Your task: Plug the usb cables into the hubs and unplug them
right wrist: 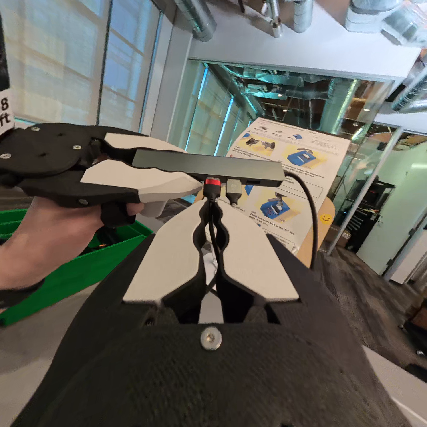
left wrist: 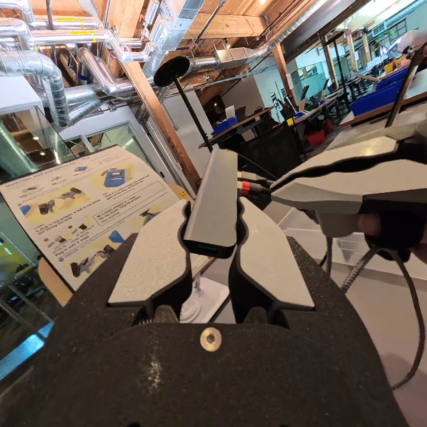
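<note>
- Holding the grey hub (left wrist: 213, 203) up in the air, the left gripper (left wrist: 213, 208) had its two fingers closed on the long sides of the body, near the end that faced its own camera.
- From the right wrist view the same hub (right wrist: 208, 165) lay nearly level, with its row of ports turned toward the right gripper (right wrist: 211, 204).
- Two plugs sat in that row side by side: the red-collared plug (right wrist: 210, 184) and a grey plug (right wrist: 233, 187) just beside it. A further port next to the grey plug looked free.
- A black lead (right wrist: 309, 208) left the far end of the hub and hung down.
- The right gripper was closed, or nearly so, on the black cable (right wrist: 212, 221) just behind the red-collared plug; I could not tell how firmly it pinched.
- I judged that the step in hand concerned this red-collared plug, but whether it was being seated or drawn out I could not tell.
- If the plug was to come out, the next move called for a straight pull along the plug axis, while the left gripper kept the hub steady; a grip on the plug body would be safer than on the cable.
- An instruction poster (right wrist: 288, 166) stood behind, and a green bin (right wrist: 69, 277) lay low on the left.
</note>
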